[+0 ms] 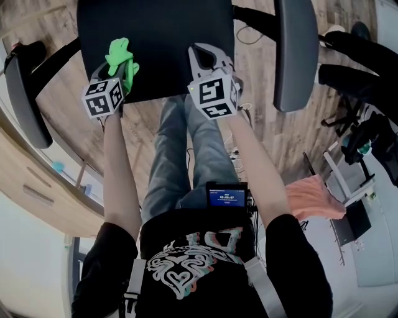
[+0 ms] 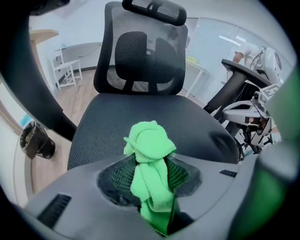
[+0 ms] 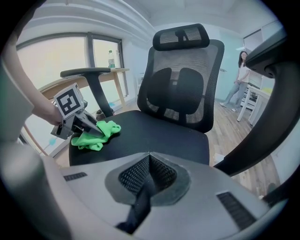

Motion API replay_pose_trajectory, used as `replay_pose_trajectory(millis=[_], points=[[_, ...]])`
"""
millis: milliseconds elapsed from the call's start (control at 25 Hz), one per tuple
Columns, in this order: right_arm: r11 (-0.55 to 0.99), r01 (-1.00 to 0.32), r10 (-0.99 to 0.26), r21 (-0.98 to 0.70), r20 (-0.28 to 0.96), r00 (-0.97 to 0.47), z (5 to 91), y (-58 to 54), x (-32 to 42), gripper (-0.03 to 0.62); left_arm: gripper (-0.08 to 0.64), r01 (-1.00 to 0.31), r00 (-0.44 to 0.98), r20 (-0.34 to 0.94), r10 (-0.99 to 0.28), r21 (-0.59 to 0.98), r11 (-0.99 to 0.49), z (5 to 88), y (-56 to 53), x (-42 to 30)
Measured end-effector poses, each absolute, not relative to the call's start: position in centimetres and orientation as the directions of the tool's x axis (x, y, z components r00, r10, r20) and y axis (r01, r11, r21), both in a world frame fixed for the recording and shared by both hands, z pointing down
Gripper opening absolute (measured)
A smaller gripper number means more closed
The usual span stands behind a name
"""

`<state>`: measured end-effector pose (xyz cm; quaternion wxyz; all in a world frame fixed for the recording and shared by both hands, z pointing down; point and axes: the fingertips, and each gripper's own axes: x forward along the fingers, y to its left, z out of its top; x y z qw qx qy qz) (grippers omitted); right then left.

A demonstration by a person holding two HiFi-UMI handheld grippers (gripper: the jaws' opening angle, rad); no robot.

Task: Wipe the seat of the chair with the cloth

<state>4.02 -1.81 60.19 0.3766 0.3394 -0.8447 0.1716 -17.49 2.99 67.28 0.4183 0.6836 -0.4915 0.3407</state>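
There is one chair, with one black seat [image 1: 161, 37], one mesh backrest [image 2: 140, 56], one headrest [image 2: 154, 11] and two armrests, one on either side of the seat [image 1: 25, 93] [image 1: 295, 49]. There are two grippers and one green cloth [image 2: 149, 154]. The cloth is bright green, soft and fuzzy. It is bunched into a rounded wad at its far end, with a narrower folded strip running back between the jaws. The left gripper [image 1: 124, 73] is clamped on that strip, its jaws parted only by the thickness of the fabric, and it holds the cloth at the seat's front corner on the person's left. In the right gripper view the wad appears to rest on the seat surface there. The right gripper [image 3: 149, 161] has its jaws pressed fully together with nothing between them. It sits over the seat's front edge, nearer the middle, beside the left gripper and apart from the cloth. The seat fabric is dark and finely woven, and the rest of it is bare.
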Motion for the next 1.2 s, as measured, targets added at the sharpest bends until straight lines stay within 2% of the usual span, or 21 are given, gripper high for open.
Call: replay_pose_trajectory(millis=[720, 1200], points=[[0.702, -0.710, -0.440, -0.050, 0.754, -0.488, 60.4, -1.5, 4.1, 0.000, 0.141, -0.968, 0.237, 0.902, -0.362, 0.190, -0.161, 68.2, 3.2, -18.3], [0.694, -0.718, -0.440, -0.062, 0.752, -0.491, 60.7, -1.2, 4.3, 0.000, 0.141, -0.968, 0.249, 0.897, -0.366, 0.225, -0.108, 68.7, 3.1, -16.5]])
